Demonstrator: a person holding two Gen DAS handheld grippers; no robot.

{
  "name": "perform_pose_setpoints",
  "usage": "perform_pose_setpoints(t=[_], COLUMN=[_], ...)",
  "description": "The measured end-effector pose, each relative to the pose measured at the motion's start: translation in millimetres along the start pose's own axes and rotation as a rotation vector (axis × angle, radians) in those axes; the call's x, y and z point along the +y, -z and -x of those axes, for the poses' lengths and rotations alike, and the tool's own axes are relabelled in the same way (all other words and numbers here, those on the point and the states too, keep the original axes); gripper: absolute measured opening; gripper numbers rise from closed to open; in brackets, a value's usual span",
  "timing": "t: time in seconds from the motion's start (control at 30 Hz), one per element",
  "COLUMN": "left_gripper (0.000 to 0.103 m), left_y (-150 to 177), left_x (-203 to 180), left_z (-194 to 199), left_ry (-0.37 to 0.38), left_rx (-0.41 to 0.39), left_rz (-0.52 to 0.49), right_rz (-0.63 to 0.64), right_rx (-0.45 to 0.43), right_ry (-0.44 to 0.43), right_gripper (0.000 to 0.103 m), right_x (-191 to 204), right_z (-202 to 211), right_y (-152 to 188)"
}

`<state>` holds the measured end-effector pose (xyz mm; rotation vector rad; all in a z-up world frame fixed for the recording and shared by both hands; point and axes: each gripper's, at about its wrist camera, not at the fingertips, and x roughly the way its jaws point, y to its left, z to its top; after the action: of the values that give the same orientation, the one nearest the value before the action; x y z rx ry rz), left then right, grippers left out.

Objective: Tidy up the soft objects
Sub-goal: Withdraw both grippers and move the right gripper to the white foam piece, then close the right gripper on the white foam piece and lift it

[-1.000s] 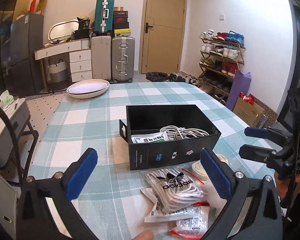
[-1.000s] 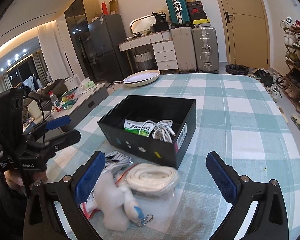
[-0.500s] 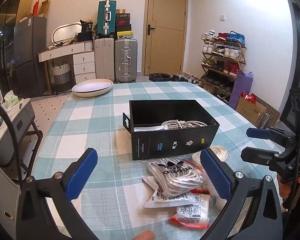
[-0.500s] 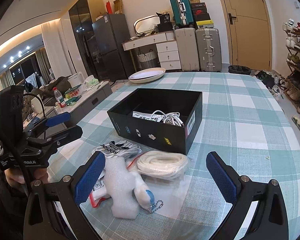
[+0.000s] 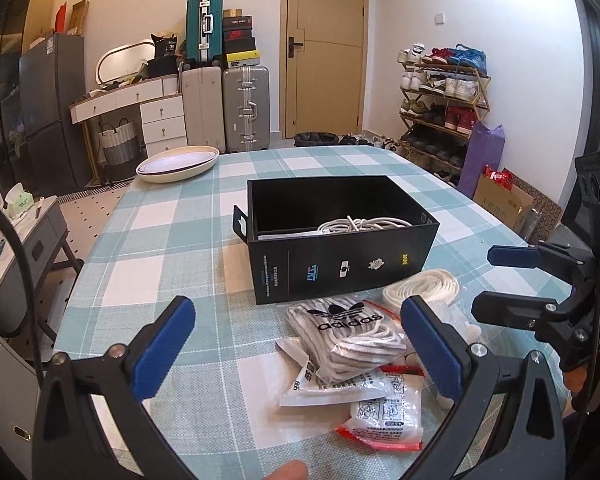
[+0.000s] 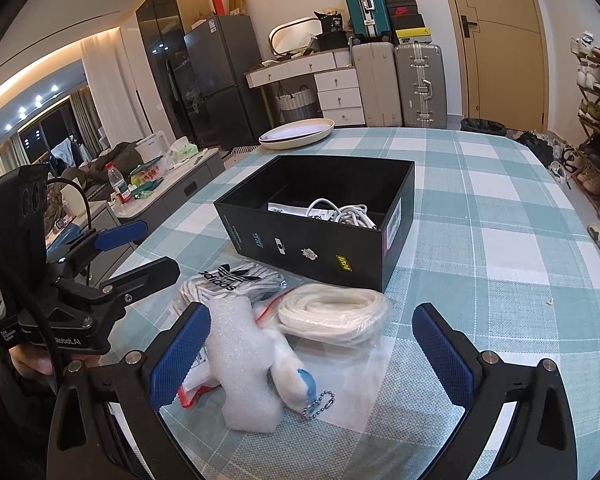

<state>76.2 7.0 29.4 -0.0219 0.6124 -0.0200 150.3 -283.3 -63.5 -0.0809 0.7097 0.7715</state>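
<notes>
inside black box (image 5: 340, 268): white cable (image 5: 362, 225)

The room is bright with warm light. A glowing strip runs along the ceiling at the upper left in both views. Small round lamps shine at the left in the right wrist view. The pictures are sharp in the middle. Straight lines bend near the edges, and the corners are black.

Packets (image 5: 364, 236) in black box (image 5: 340, 272) half hidden (labels unreadable), hand (image 6: 32, 364) mostly hidden.
</notes>
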Motion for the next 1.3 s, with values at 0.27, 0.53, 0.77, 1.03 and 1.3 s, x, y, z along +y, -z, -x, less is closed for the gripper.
perform_pose_setpoints(t=[0.27,0.53,0.77,1.03,1.3], left_gripper=[0.103,0.103,0.103,0.103,0.103], left_y=[4.1,4.6,3.5,2.8,2.8], left_x=[-2.2,5.3,9.0,10.3,10.5], left_z=[-6.0,-8.4,-8.0,-8.7,-8.5], left_ry=[0.010,0.004,0.000,-0.003,-0.002], left_rx=[0.033,0.046,0.047,0.049,0.049], left_rz=[-0.019,0.007,0.011,0.013,0.015], right_rz=[-0.019,0.059,0.097,0.176,0.244], right_rx=[0.040,0.114,0.144,0.126,0.120], right_ry=[-0.010,-0.058,-0.051,-0.027,-0.052], right_gripper=[0.102,0.102,0.102,0.093,0.070], right_x=[-6.7,12.2,21.8,36.2,51.5], right_z=[-5.8,-14.7,-20.7,-19.0,-23.0], right_y=[2.7,9.6,15.9,18.3,24.2])
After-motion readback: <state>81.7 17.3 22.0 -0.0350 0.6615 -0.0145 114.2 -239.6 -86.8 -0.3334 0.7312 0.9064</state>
